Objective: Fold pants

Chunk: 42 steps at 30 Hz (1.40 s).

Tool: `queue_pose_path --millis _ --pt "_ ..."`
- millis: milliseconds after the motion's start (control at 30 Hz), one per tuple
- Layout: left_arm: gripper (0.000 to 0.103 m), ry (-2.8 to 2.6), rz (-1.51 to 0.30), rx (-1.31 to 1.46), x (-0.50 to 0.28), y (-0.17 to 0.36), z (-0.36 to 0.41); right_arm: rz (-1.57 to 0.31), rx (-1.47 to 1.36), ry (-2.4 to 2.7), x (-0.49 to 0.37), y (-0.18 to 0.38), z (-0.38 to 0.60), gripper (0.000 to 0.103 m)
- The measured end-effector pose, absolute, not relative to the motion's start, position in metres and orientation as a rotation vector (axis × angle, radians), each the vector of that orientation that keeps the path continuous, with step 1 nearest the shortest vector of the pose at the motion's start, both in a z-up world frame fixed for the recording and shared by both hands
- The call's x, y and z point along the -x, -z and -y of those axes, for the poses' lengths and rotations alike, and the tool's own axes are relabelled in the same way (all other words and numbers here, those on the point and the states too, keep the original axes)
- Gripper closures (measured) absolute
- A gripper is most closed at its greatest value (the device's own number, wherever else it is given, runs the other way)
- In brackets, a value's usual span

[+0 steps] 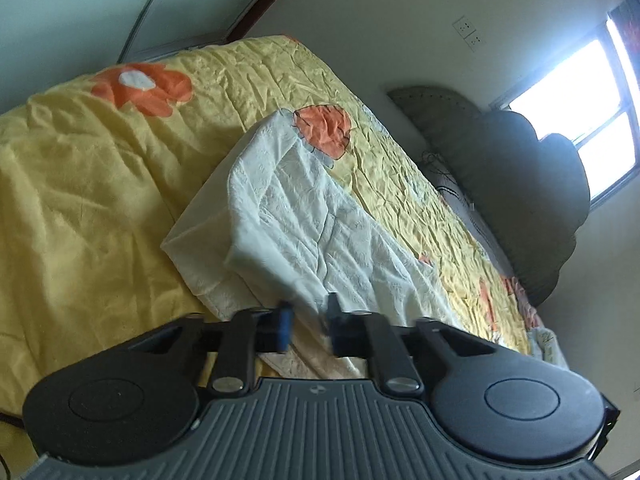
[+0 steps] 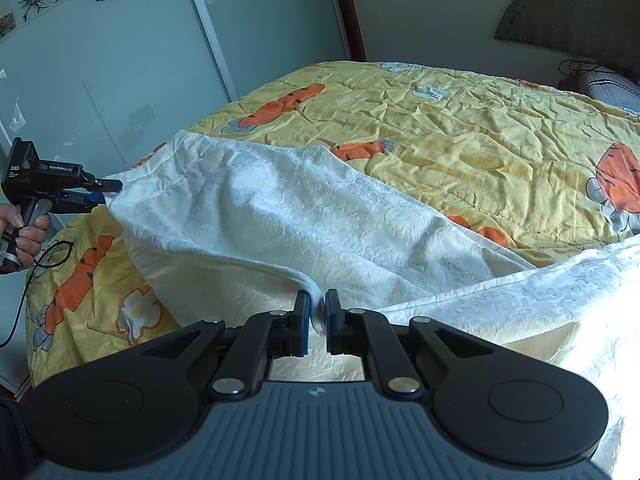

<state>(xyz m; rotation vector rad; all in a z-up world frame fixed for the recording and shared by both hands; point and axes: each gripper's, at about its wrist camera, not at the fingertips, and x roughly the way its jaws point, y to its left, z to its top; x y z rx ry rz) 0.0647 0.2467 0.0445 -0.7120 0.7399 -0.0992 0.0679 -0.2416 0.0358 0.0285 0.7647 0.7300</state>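
Note:
White textured pants [image 1: 304,216] [image 2: 280,208] lie spread over a yellow quilt. In the left wrist view my left gripper [image 1: 308,312] sits at the near edge of the fabric, with white cloth between its blurred blue pads. Seen from the right wrist view, the left gripper [image 2: 110,192] pinches a lifted corner of the pants at the far left, held by a person's hand [image 2: 24,236]. My right gripper [image 2: 318,312] is shut on a bunched fold of the same white cloth, which hangs stretched between the two grippers.
The yellow quilt [image 2: 460,140] with orange flower prints covers the bed. A dark green headboard [image 1: 520,184] and a bright window [image 1: 580,100] stand beyond it. Frosted sliding doors [image 2: 100,80] line the left side. A black cable [image 2: 24,292] dangles below the hand.

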Motion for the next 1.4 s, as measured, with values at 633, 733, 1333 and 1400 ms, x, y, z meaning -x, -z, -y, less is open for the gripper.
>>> queue_pose_path --millis 633,733,1333,1400 --pt "0.056 0.245 -0.879 0.614 -0.029 -0.057 -0.215 -0.824 0.011 -0.763 -0.039 0.003 0.222 0.097" --pt "0.035 0.387 -0.861 0.831 -0.023 -0.053 -0.172 -0.809 -0.012 -0.761 -0.038 0.001 0.226 0.097" --pt "0.074 0.314 -1.106 0.966 -0.113 0.017 -0.01 -0.768 -0.063 -0.755 -0.028 -0.005 0.233 0.095" --pt "0.082 0.284 -1.093 0.922 -0.113 0.021 -0.015 -0.785 -0.086 -0.763 -0.03 -0.005 0.237 0.094"
